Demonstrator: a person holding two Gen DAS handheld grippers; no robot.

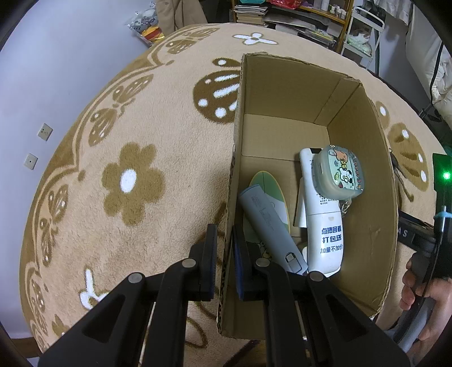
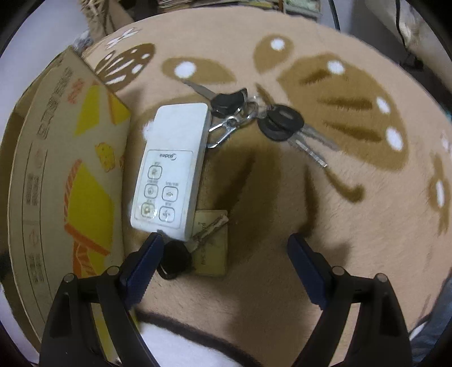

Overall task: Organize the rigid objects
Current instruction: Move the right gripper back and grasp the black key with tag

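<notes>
My left gripper is shut on the left wall of an open cardboard box, one finger inside and one outside. Inside lie a grey-blue remote, a white remote with blue print, a cartoon-printed case and a green oval item. My right gripper is open above the rug. Ahead of it lie a white Midea remote, a bunch of black-headed keys, and a single black key on a tan card. The box's printed outer wall stands to the left.
A beige rug with brown butterflies and flowers covers the surface. Shelves with books and a white rack stand at the back. The person's hand on the right gripper's handle is beside the box.
</notes>
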